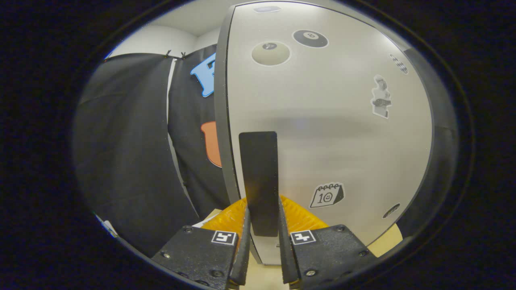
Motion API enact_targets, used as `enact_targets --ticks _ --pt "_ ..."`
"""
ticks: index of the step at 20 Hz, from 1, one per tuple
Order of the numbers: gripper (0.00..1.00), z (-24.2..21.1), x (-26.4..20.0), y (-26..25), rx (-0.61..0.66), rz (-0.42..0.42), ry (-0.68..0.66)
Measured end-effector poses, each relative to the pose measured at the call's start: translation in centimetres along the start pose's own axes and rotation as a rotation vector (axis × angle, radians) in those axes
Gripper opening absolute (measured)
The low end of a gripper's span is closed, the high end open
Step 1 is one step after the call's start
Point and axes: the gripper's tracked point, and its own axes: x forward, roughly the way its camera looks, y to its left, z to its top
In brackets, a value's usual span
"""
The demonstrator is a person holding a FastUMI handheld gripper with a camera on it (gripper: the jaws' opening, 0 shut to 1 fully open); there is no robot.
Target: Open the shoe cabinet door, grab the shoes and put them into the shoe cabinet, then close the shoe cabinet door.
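The shoe cabinet door (330, 129) stands close in front of me, a pale panel with a dark rim and several stickers on it. A flat dark handle (259, 177) runs upright along the door's left edge. My gripper (262, 219) has its two fingers on either side of the handle's lower part, pressing on it. The door's left edge looks slightly away from the cabinet body, though I cannot tell how far it has swung. No shoes are in sight.
Black booth cloth (133, 153) hangs to the left of the door. A light wooden surface (387, 241) lies below the cabinet, under the fingers and to the right. The white wall and ceiling (169, 38) rise above the cloth.
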Motion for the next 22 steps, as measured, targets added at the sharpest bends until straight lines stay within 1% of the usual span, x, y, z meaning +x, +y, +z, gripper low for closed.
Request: enact_targets --ticks 2,4,8,11,14,16,22 --pt "0.35 -0.1 -0.4 -0.1 -0.037 0.011 -0.008" --pt "0.34 -0.3 -1.3 0.0 -0.043 0.026 -0.01" --pt "0.33 -0.7 -4.2 0.6 -0.056 0.042 -0.007" --pt "0.33 -1.0 -6.3 0.0 -0.067 0.055 -0.01" --pt "0.32 -1.6 -9.8 -1.2 -0.047 0.074 -0.004" --pt "0.3 -2.0 -11.4 -2.4 -0.033 0.077 -0.004" --pt "0.28 -2.8 -15.9 -5.1 0.01 0.043 -0.02"
